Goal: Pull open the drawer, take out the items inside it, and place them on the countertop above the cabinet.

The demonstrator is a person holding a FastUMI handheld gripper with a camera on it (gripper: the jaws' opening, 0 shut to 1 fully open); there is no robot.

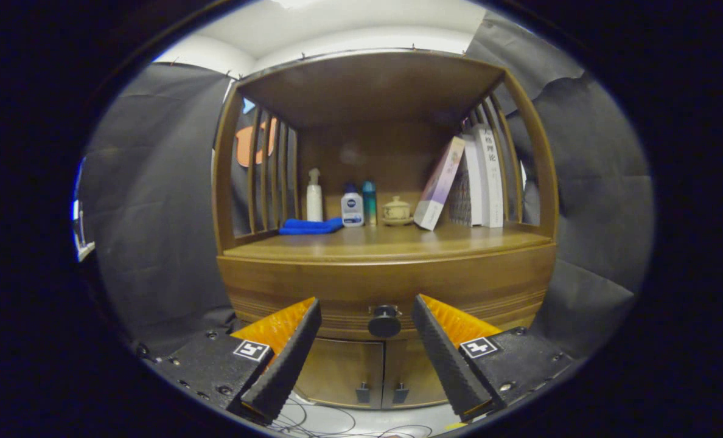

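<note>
So basically nothing's done yet: the drawer [386,292] looks fully shut, its round knob [384,321] sitting right between the spread fingertips of the gripper [366,307] and a bit beyond them, jaws released and gripping nothing. Whatever's inside is hidden, so the pull, the unloading and the placing are all still to do, I'd say. The desk [392,242] above the drawer already carries a blue cloth [310,226], some bottles [352,208], a lidded cup [396,210] and books [466,181], with free room up front.
</note>
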